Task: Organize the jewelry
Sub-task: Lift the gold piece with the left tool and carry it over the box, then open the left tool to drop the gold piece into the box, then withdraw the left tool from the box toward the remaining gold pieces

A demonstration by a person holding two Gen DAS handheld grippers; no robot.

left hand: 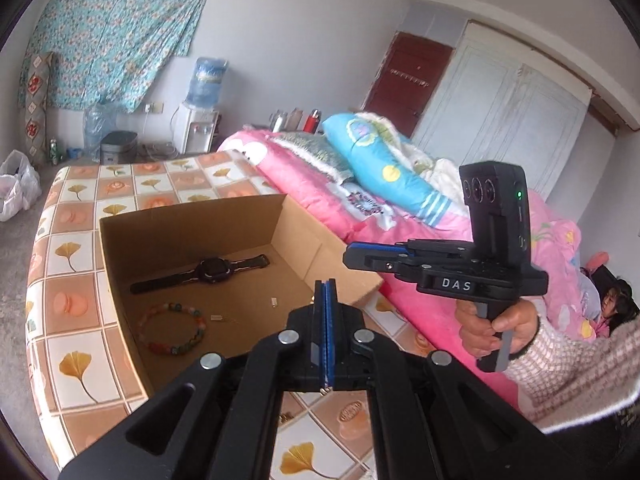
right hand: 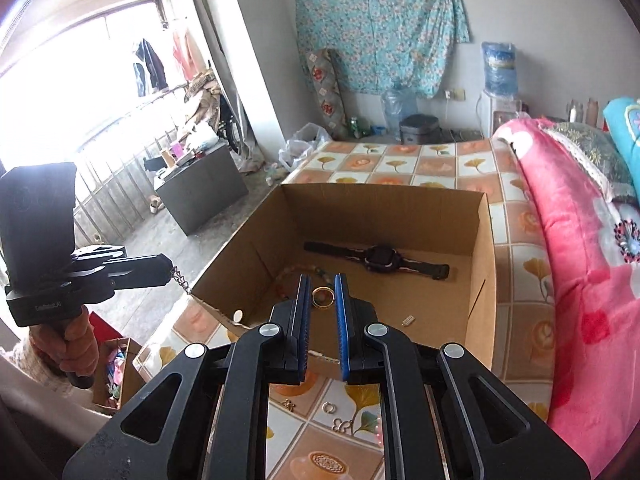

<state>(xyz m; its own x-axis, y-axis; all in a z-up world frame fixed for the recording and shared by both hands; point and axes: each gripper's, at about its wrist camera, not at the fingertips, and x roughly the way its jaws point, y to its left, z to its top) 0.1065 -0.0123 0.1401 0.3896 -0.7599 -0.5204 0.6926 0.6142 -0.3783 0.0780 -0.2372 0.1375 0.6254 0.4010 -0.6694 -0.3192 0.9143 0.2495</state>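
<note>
My right claw (right hand: 322, 280) is nearly closed and seems to pinch a gold ring (right hand: 322, 296) right at its tips, so the ring sits between the blue pads, over the near part of the open cardboard box (right hand: 384, 196). My left claw (right hand: 166, 266) is off to the left of it, outside the box wall, fully closed on a short chain (right hand: 181, 278) that dangles from its tip. Ahead of the right claw, on the box floor, lies a black watch (right hand: 380, 260); a bead bracelet (left hand: 172, 330) lies down and to the left of my left claw. More small gold pieces (right hand: 329, 407) lie on the bed (right hand: 440, 160) beneath the right claw, outside the box. To do this step well, I should bring the ring lower over a bare patch of floor, short of the watch and beside the bracelet, then open the pads only a little so it drops flat and does not roll. The grip is shallow, so I judge that a jerk could flick the ring out. The chain should clear the box edge before I let it go, or it may snag on the cardboard.
</note>
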